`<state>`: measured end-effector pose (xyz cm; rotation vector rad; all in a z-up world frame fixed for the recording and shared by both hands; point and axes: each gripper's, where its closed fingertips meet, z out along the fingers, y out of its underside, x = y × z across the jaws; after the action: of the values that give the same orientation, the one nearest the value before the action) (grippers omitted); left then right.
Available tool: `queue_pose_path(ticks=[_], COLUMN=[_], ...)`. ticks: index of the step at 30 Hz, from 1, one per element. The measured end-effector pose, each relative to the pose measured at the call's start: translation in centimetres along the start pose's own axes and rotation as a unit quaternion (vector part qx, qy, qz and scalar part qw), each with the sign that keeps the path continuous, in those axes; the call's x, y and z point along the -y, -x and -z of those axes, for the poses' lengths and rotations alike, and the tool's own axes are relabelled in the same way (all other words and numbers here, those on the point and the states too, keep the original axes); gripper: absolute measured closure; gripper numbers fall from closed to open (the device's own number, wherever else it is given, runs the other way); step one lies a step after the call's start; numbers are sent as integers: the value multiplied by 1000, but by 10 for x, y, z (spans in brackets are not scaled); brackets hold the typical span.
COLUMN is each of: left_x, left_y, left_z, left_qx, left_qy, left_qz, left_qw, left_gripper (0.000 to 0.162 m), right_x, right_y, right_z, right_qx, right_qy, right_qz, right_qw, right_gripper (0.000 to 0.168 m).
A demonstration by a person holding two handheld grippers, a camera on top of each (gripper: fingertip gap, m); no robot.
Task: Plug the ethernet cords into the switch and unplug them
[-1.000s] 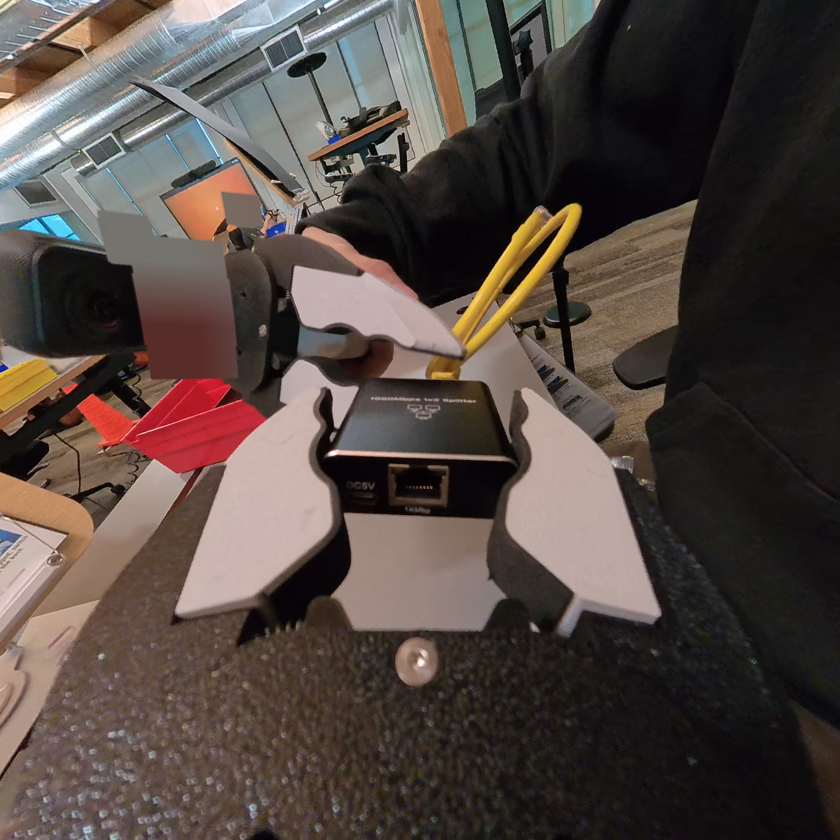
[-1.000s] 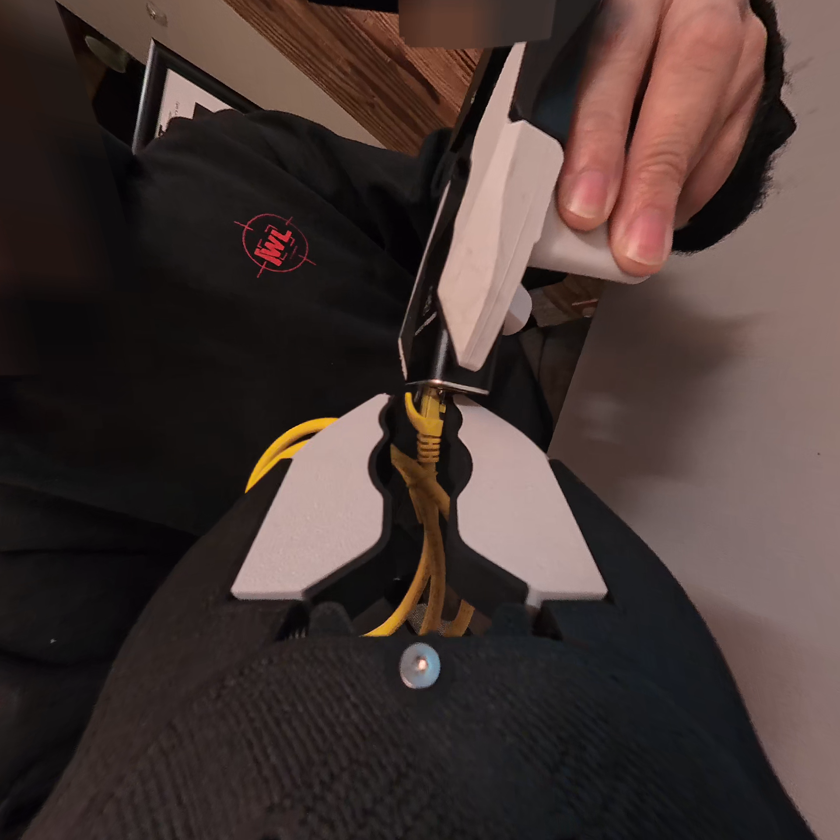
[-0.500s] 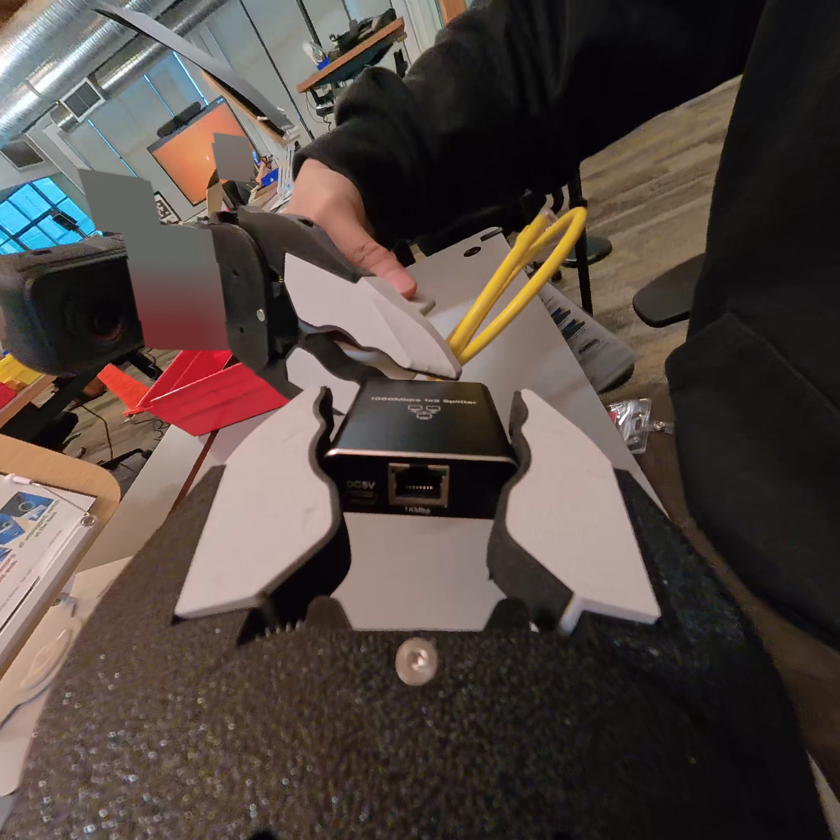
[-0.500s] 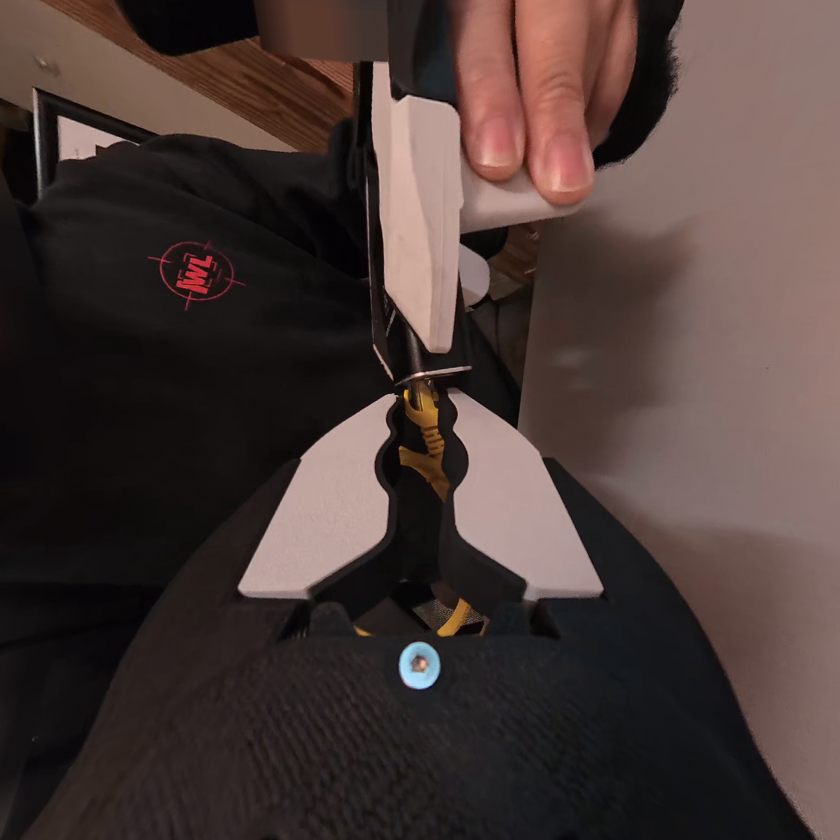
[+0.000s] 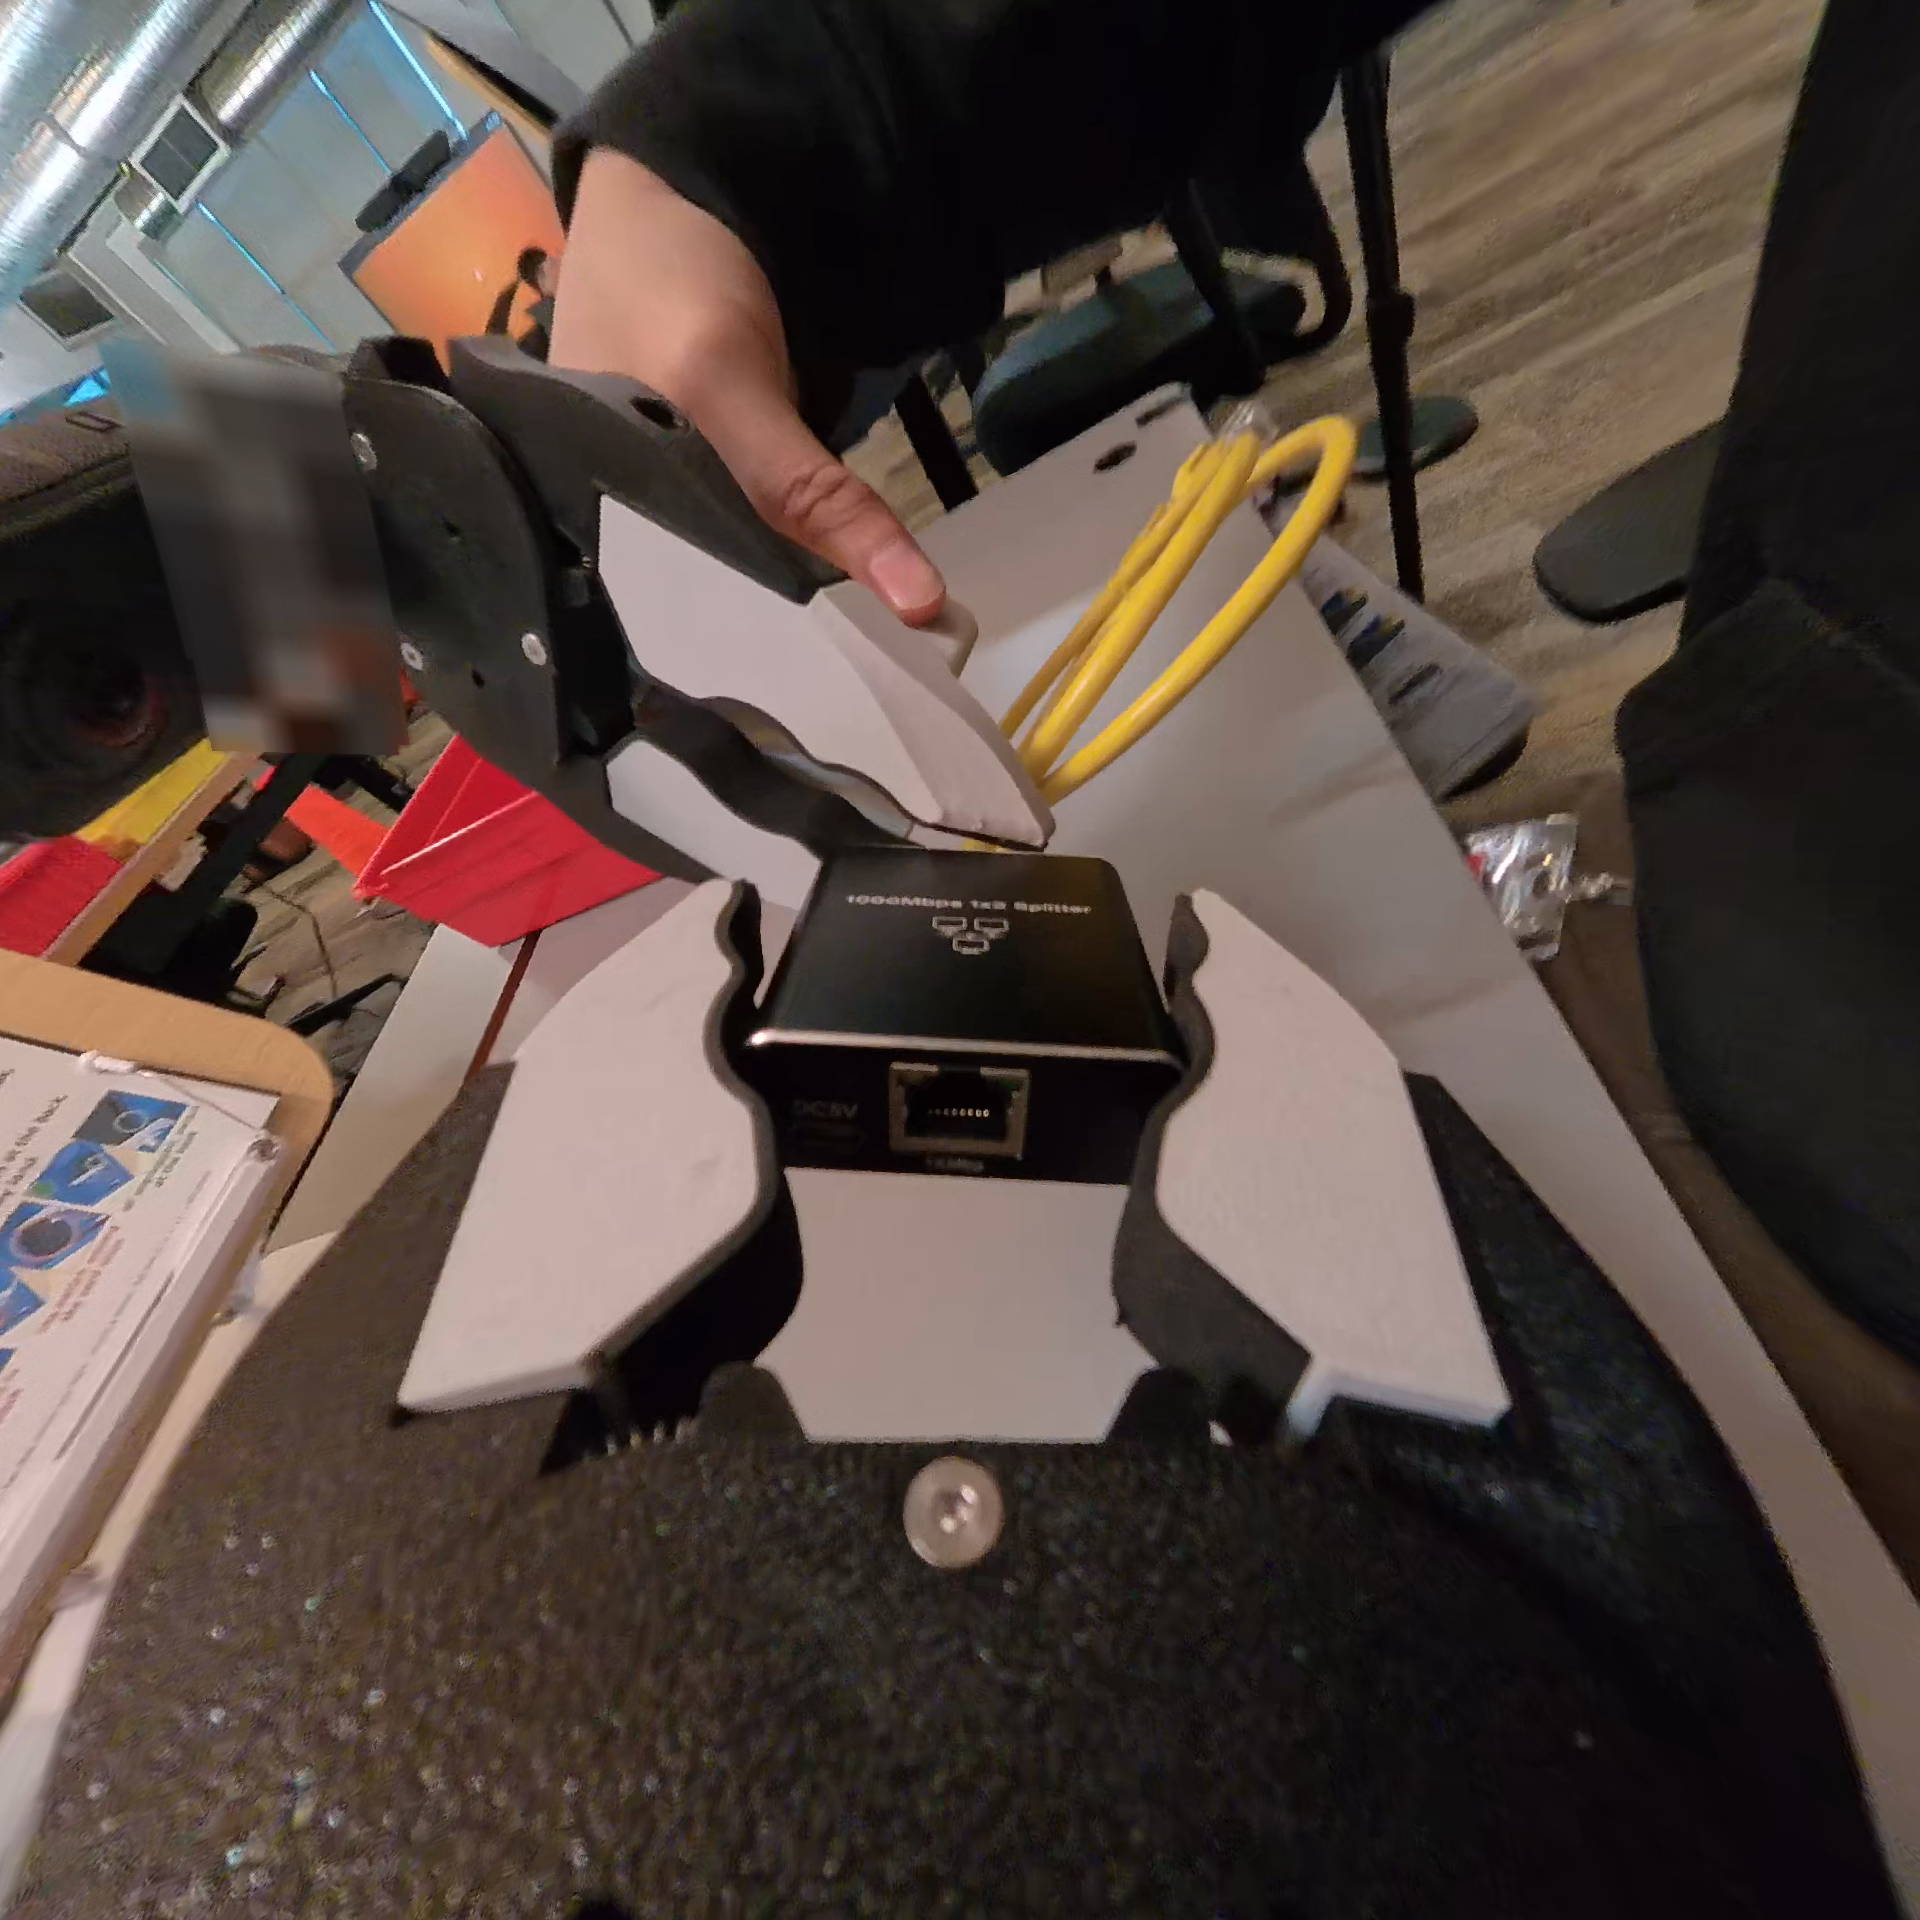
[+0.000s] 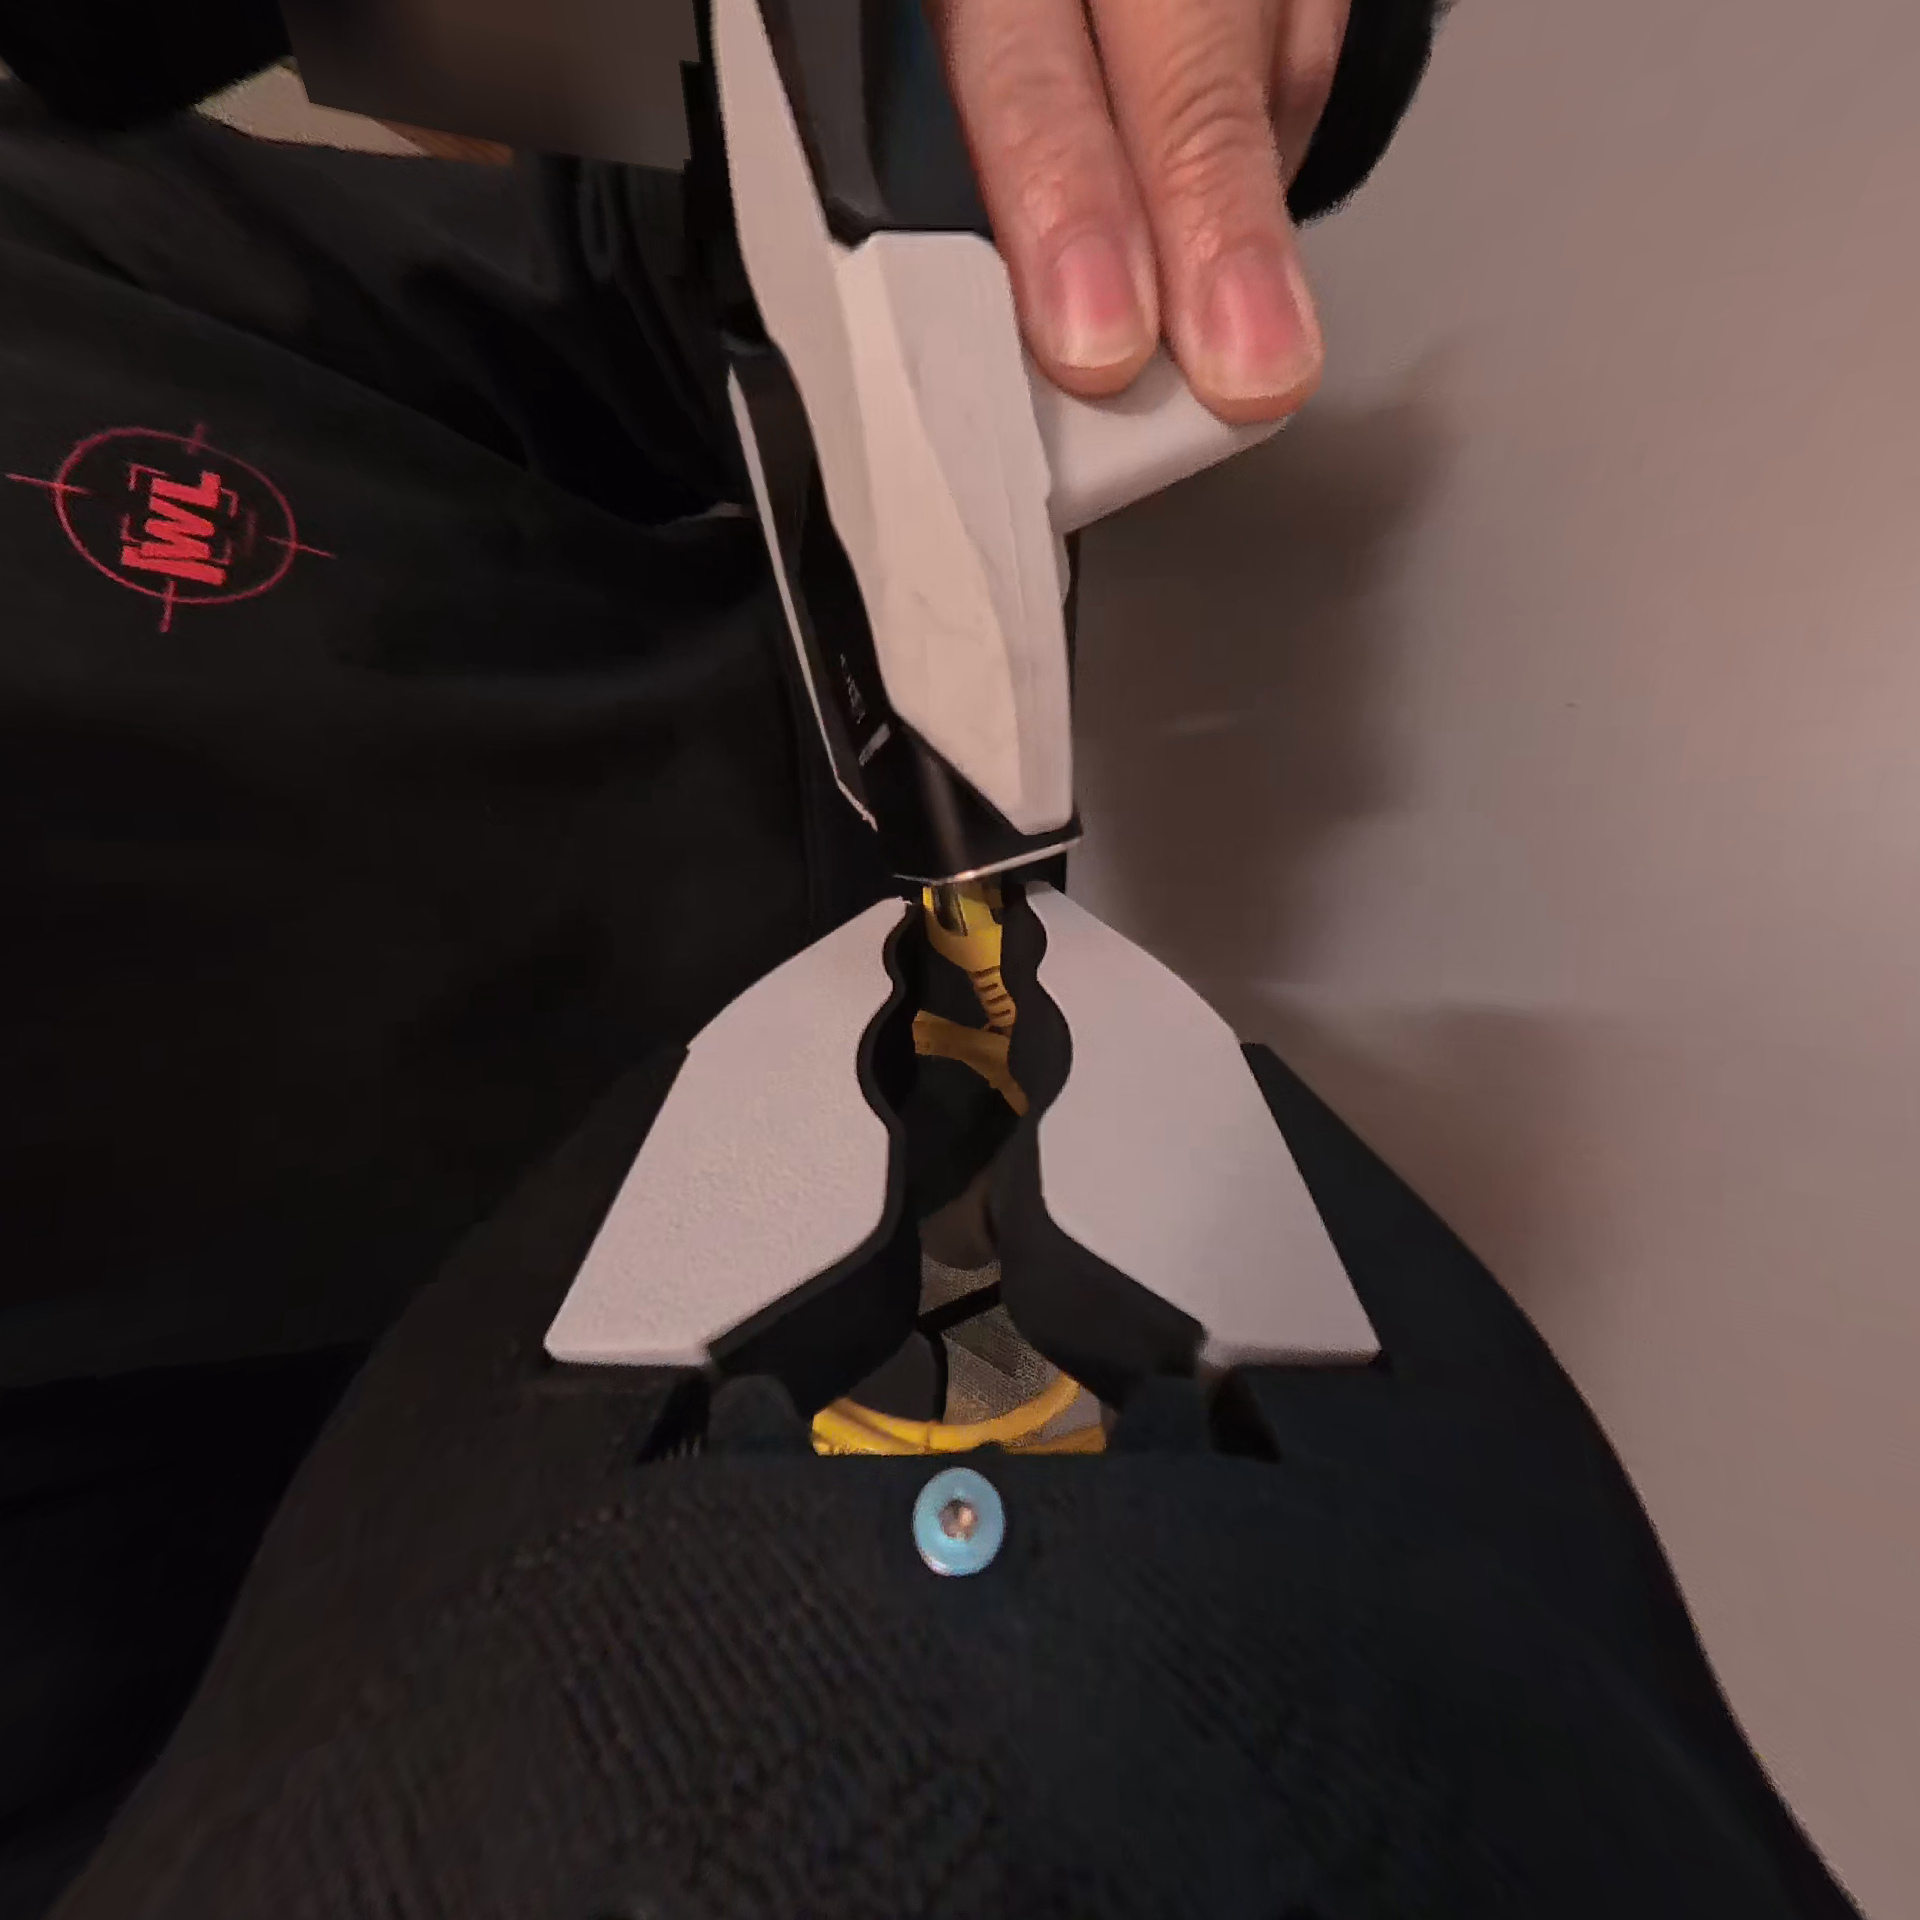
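A person's black top [image 6: 364, 831] carried a round red emblem [image 6: 171, 525]; its lettering goes unquoted. The left gripper [image 5: 966, 935] was clamped on the black switch [image 5: 961, 961], held above the white table [image 5: 1299, 831], white print and a small icon on its lid, one port facing the camera. The right gripper [image 6: 961, 914] pinched the yellow ethernet cord [image 6: 982, 971] at the switch's far end.

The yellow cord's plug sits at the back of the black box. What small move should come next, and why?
Probably a short straight push by the right gripper, shut on the yellow cord's plug. The plug meets the black box, which the left gripper clamps, but I cannot tell whether it is seated.
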<state>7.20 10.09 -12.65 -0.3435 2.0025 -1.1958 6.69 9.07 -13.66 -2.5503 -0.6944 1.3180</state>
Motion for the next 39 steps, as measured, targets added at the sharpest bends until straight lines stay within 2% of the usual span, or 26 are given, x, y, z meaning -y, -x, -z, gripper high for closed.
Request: queue_pose_path(ticks=[1,6,13,18,26,39], left_x=[1,15,20,29,35,39], left_y=[0,1,-10,-6,-1,1], left_z=[0,6,-4,-1,6,10], left_qx=[-2,-17,-42,-44,-41,-42], left_qy=[-13,-116,-81,-109,-138,-163], left_qz=[10,79,43,64,94,116], left_qw=[1000,990,995,991,985,979], left_gripper=[87,87,87,87,87,87], right_x=[0,6,-7,-3,6,12], right_y=[1,15,21,29,35,42], right_z=[1,3,-1,4,8,11], right_qx=[3,58,89,84,98,140], right_qy=[1,-43,-38,-54,-88,-119], right_qz=[-1,-1,2,46,65,50], right_qw=[1000,997,995,994,989,982], right_gripper=[153,152,152,152,152,149])
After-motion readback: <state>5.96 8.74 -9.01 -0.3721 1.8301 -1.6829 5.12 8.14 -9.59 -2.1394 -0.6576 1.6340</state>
